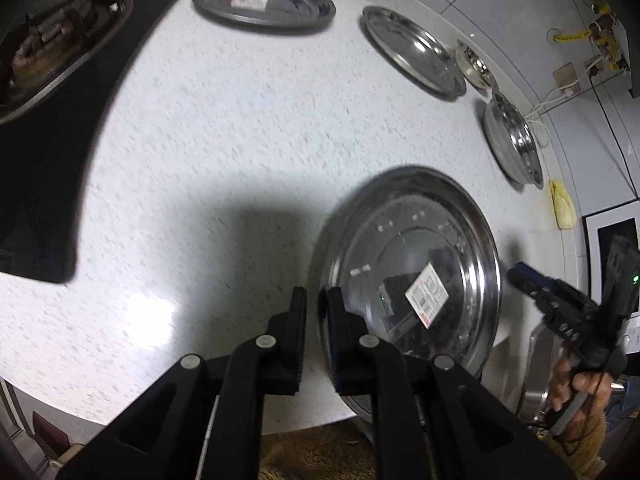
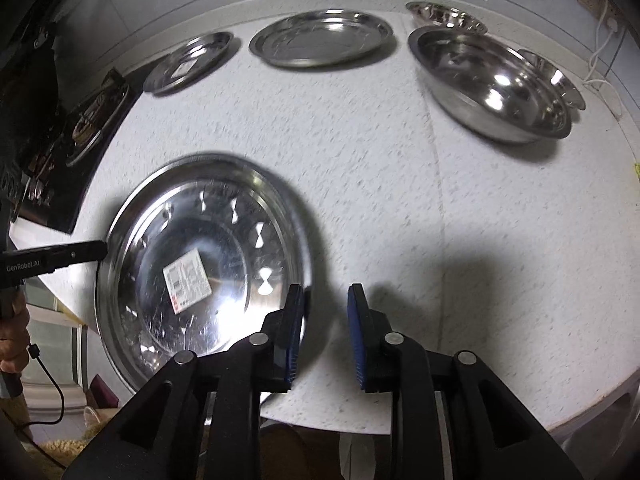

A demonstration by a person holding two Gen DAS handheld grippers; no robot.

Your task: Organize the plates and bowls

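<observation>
Large plate (image 1: 412,276), steel, with a paper label (image 1: 426,294) stuck inside, sits near the front edge of the white speckled counter (image 1: 224,128), its near rim overhanging that edge.

Left gripper (image 1: 316,306): fingers narrow, pinched on the plate's left rim. One finger lies outside the rim, the other over the inside. The right wrist view confirms a black finger meeting that rim from the side.

Right gripper (image 2: 322,312): jaws parted, holding nothing. Its left finger (image 2: 295,320) sits just at the plate's right rim; the other is over bare counter. Contact with the rim cannot be told.

Other ware, along the back of the counter:
- small plate (image 2: 190,60) with a label, nearest the dark stove (image 2: 60,148)
- second plate (image 2: 322,38), mid-row
- big bowl (image 2: 494,84) to the right
- small bowl (image 2: 444,14) behind it, and another (image 2: 560,76) partly hidden by the big bowl's far side

All lie apart; nothing is stacked yet.

Step in hand, as judged: taking hold of the large plate, probably as the base of a plate stack. Task looks early.

Next move calls for: a firm rim grip, since thin polished steel is likely to slip. The right gripper should close on the opposite rim or stay clear. Lift level, and mind the overhang at the counter edge.
</observation>
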